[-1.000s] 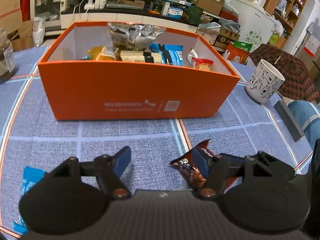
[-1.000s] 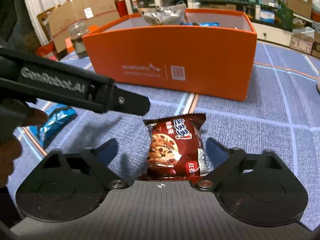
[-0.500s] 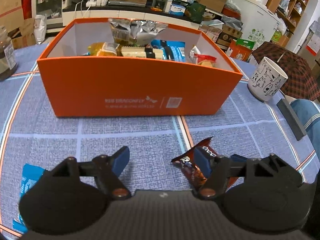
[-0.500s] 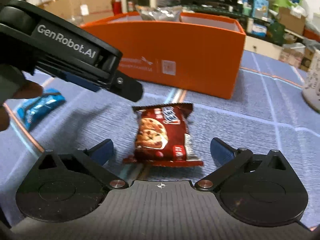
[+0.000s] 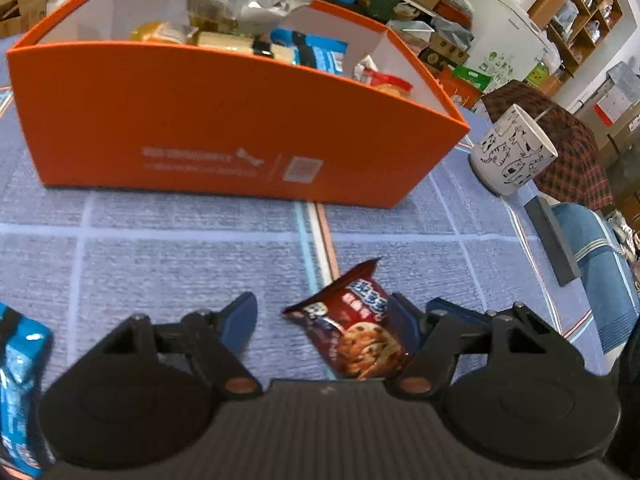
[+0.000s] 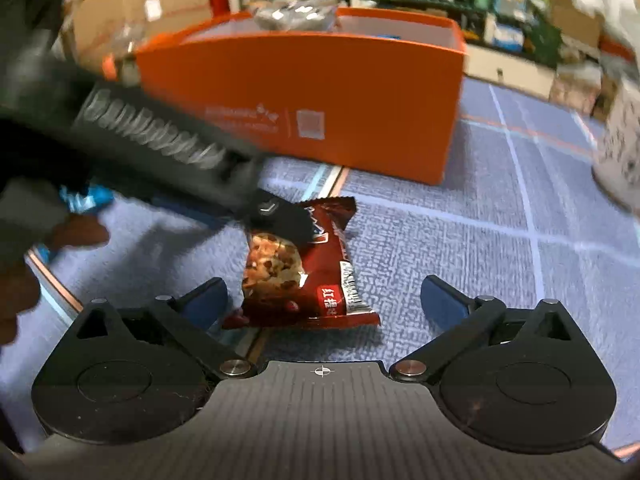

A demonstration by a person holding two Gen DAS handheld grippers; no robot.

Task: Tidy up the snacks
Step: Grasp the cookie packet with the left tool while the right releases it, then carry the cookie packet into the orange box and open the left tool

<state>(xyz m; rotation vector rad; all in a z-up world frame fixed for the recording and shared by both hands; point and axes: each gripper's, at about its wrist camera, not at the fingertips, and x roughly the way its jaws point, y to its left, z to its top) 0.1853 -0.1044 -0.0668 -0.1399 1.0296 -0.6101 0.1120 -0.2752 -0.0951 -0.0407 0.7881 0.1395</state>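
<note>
both left tongs and right tongs gape around the glossy dark-red cookie packet on the bench, so closing together could tear or flick it.

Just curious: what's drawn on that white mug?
Black outline cartoon cats on the mug, clearest in the left wrist view.

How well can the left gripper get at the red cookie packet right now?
Probably yes: the left gripper is open, and the red cookie packet lies flat between its fingers, nearer the right one, with nothing over it.
</note>
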